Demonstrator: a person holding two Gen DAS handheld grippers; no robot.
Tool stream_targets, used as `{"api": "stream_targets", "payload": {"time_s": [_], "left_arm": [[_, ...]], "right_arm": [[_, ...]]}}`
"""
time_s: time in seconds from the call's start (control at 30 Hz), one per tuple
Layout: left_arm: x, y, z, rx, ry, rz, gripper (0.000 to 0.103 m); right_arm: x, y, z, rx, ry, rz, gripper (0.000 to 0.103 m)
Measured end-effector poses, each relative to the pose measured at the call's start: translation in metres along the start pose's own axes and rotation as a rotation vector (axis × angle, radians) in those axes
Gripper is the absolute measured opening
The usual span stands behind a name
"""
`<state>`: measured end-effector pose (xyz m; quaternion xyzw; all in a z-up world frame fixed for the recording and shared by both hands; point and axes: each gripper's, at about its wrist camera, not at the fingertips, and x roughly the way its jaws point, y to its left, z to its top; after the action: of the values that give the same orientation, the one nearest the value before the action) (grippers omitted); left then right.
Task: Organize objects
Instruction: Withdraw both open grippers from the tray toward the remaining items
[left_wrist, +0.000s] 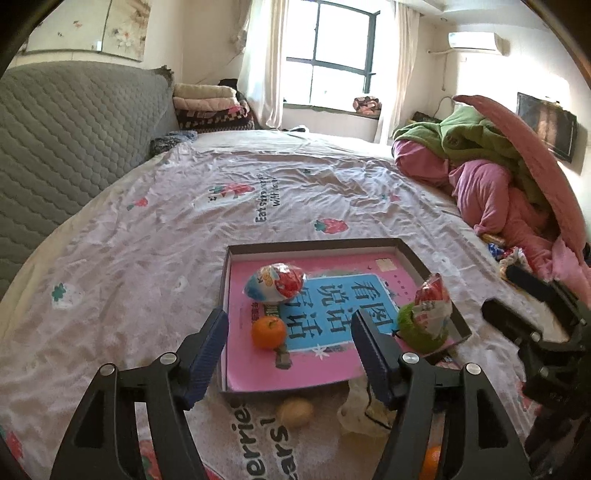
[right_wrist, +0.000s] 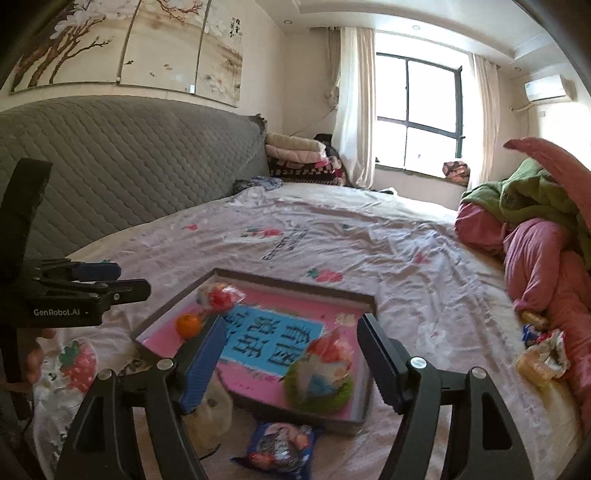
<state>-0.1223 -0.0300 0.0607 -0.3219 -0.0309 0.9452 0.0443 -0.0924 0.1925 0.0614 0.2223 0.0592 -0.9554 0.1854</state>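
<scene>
A shallow dark box (left_wrist: 412, 254) lies on the bed with a pink and blue book inside. On the book sit an orange (left_wrist: 269, 331), a foil-wrapped egg (left_wrist: 275, 282), and a green round thing topped with a second wrapped egg (left_wrist: 426, 321). My left gripper (left_wrist: 290, 345) is open and empty, above the box's near edge. My right gripper (right_wrist: 291, 350) is open and empty, just above the green thing (right_wrist: 317, 384). The box (right_wrist: 295, 282) and orange (right_wrist: 188, 325) show in the right wrist view too. The left gripper (right_wrist: 107, 280) appears there at left.
A brownish round fruit (left_wrist: 295, 412), a crumpled plastic bag (left_wrist: 364, 410) and another orange (left_wrist: 430, 461) lie before the box. A blue snack packet (right_wrist: 280, 448) lies near its corner. More wrappers (right_wrist: 541, 354) sit right, by the pink and green bedding (right_wrist: 535, 251). The grey headboard (right_wrist: 110, 166) is left.
</scene>
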Motion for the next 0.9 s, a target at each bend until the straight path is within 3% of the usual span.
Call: {"api": "stream_targets", "payload": {"time_s": [0.4, 0.9], "left_arm": [[0.001, -0.011, -0.016, 0.04, 0.033, -0.005, 0.071], [0.011, -0.021, -0.044, 0.046, 0.133, -0.047, 0.071]], "right_arm": [[-0.015, 0.014, -0.022, 0.0, 0.032, 0.02, 0.073], [-0.026, 0.027, -0.048, 0.002, 0.101, 0.052, 0.073]]}}
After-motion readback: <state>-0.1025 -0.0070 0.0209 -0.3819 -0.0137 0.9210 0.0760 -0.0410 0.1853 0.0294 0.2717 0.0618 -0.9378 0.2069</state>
